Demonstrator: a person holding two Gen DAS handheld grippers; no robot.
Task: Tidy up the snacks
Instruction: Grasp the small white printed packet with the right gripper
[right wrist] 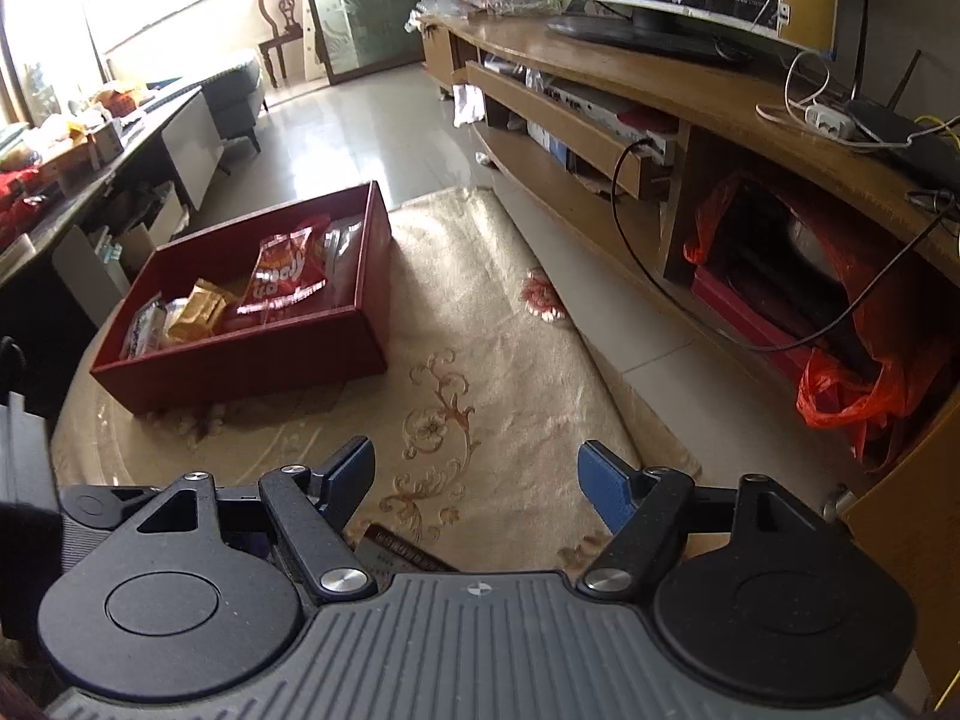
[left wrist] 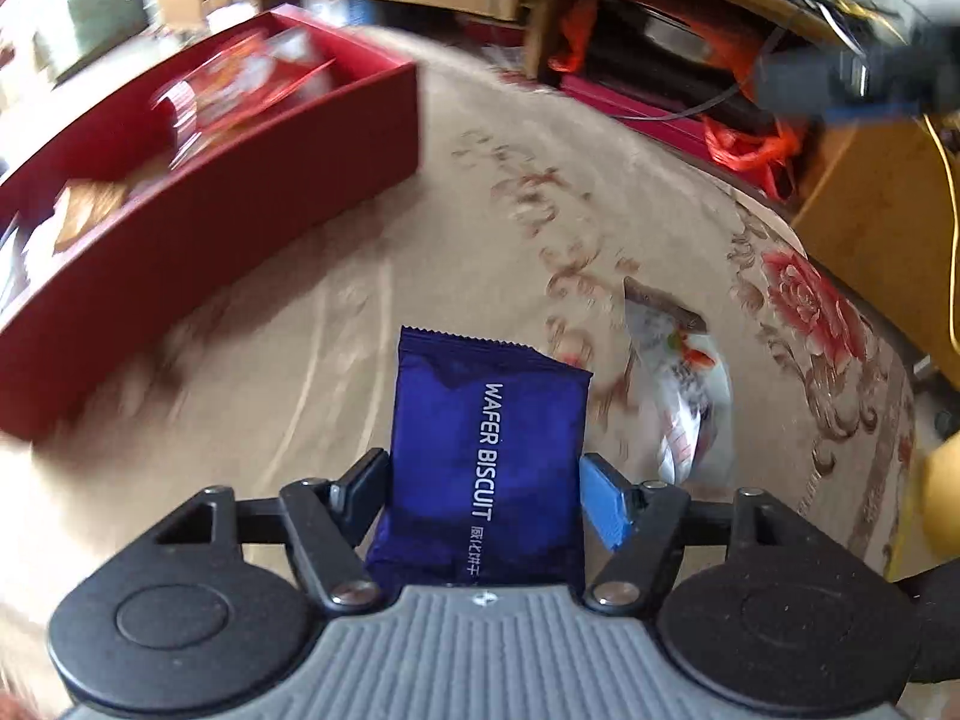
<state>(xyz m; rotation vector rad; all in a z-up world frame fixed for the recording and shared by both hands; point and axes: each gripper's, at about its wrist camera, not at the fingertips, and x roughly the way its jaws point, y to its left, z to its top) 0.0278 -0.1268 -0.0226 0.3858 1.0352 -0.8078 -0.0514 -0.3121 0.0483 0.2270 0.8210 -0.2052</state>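
Note:
A dark blue packet marked "WAFER BISCUIT" [left wrist: 480, 450] stands upright between the fingers of my left gripper [left wrist: 483, 468]. Both pads touch its side edges, and it stays sharp while the background blurs. The red box [left wrist: 198, 192] lies ahead to the left and holds several snack packets. A white and red snack packet [left wrist: 690, 396] lies on the cloth just right of the blue one. In the right wrist view, my right gripper [right wrist: 474, 462] stands open over the beige cloth with nothing between its fingers. A brown packet [right wrist: 408, 552] shows just below its left finger. The red box [right wrist: 258, 300] sits further off to the left.
The round table's embroidered beige cloth [right wrist: 510, 372] ends at the right over a tiled floor. A wooden TV stand [right wrist: 660, 120] with shelves, cables and an orange plastic bag [right wrist: 852, 384] runs along the right. A cluttered dark sideboard [right wrist: 90, 180] stands at the left.

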